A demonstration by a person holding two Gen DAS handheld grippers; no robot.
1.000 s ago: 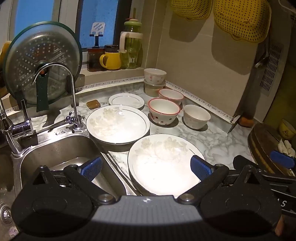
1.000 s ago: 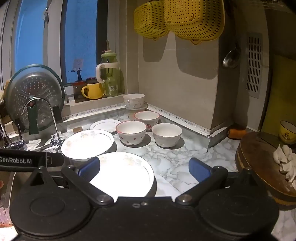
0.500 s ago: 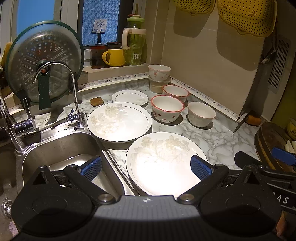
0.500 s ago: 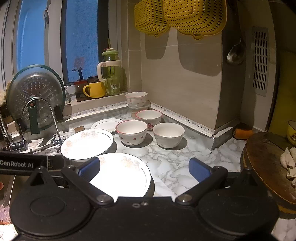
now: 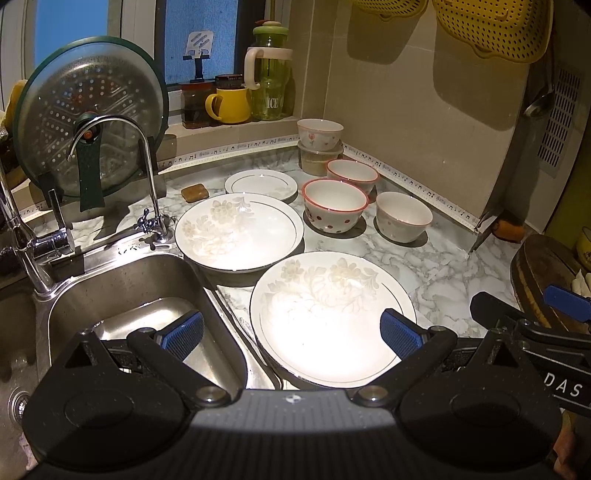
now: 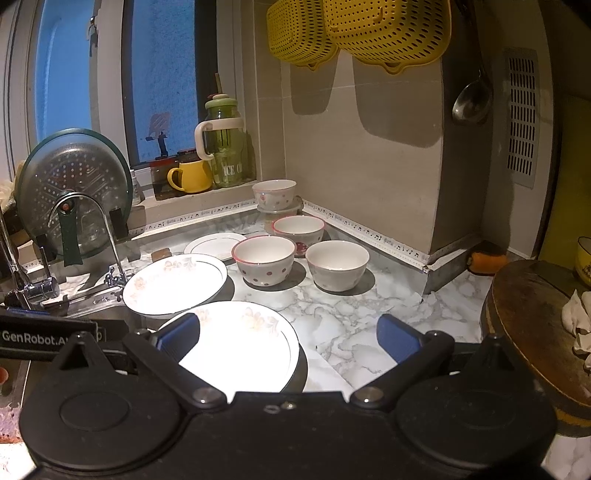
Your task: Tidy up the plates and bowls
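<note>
At the left of the left wrist view a steel sink (image 5: 122,295) fills the lower corner, its curved faucet (image 5: 122,125) rising in front of a perforated pan lid (image 5: 88,110) propped upright. On the windowsill in the upper middle stand a yellow mug (image 5: 229,105) and a green jug (image 5: 271,74); yellow colanders (image 6: 354,29) hang on the wall at the top. A round wooden board (image 6: 532,314) sits at the right edge.

On the marble counter (image 5: 436,266) lie two large floral plates: the near plate (image 5: 332,314) at lower centre and the far plate (image 5: 240,232) just behind it, beside the sink. A small plate (image 5: 261,184) lies further back. To the right stand a red-dotted bowl (image 5: 334,205), a plain bowl (image 5: 403,216), another red-rimmed bowl (image 5: 352,173), and a bowl stacked on a container (image 5: 320,133) in the corner.

The left gripper (image 5: 291,332) hangs above the near plate with its jaws spread wide (nothing between them). The right gripper (image 6: 284,336) is likewise wide apart and holds nothing, over the near plate's right edge and bare counter.
</note>
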